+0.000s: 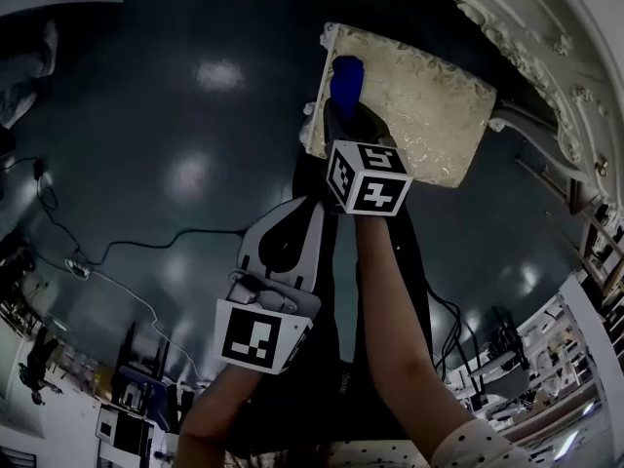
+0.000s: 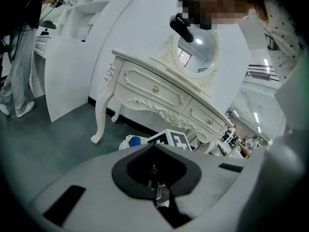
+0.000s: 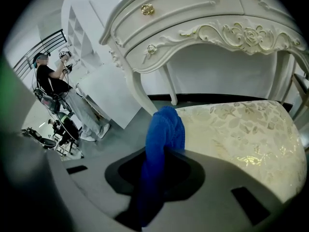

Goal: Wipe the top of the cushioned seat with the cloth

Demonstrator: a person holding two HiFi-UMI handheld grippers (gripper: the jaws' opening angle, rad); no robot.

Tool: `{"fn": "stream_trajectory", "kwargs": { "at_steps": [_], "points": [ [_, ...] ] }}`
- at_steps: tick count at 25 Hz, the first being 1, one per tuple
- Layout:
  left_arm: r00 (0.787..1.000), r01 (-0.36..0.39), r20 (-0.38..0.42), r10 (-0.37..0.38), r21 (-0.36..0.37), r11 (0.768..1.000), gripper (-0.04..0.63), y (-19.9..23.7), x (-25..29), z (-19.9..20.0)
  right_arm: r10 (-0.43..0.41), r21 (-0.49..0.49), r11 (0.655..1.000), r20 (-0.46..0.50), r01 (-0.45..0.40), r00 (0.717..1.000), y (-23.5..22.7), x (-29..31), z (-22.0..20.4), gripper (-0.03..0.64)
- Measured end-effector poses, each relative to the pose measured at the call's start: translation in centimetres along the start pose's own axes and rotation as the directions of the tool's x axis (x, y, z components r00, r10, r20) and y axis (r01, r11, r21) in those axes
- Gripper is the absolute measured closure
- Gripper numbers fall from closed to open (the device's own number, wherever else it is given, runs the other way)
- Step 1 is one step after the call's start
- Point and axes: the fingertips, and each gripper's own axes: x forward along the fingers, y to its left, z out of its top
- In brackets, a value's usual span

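The right gripper is clenched on a bunched blue cloth, pressing its free end onto the cream brocade cushioned seat just inside the seat top's left edge, near its far left corner. Starting at an edge probably lets the strokes sweep across the unwiped fabric toward the right edge. The left gripper hangs back over the dark floor, jaws together on nothing, likely kept clear of the wiping path. A white carved dressing table stands just beyond the seat's far edge.
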Motion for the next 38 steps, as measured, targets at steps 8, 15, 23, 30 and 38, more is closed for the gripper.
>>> {"fn": "stream_trajectory", "kwargs": {
  "at_steps": [8, 15, 23, 30, 38],
  "points": [
    [1.000, -0.027, 0.015, 0.027, -0.025, 0.999, 0.598, 0.9, -0.8, 0.3, 0.060, -0.061, 0.996, -0.051, -0.063, 0.997, 3.1, 2.1, -0.5, 0.528],
    [0.998, -0.060, 0.029, 0.061, -0.016, 0.998, 0.598, 2.2, -1.8, 0.1, 0.073, -0.087, 0.993, -0.085, -0.080, 0.994, 4.5, 3.4, -0.7, 0.528],
    [0.998, -0.059, 0.028, 0.059, -0.009, 0.998, 0.598, 2.1, -1.9, 0.1, 0.076, -0.086, 0.993, -0.099, -0.084, 0.992, 4.7, 3.5, -0.8, 0.528],
    [0.999, -0.024, 0.022, 0.023, 0.040, 0.999, 0.598, 0.1, -0.5, 1.8, 0.118, 0.005, 0.993, 0.020, -0.118, 0.993, 2.4, -1.3, 2.3, 0.528],
    [0.991, 0.125, -0.067, -0.117, 0.133, 0.983, 0.598, -5.4, 3.5, 1.7, -0.063, 0.148, 0.988, 0.144, 0.042, 0.987, -8.9, -11.1, 2.0, 0.528]
  ]
}}
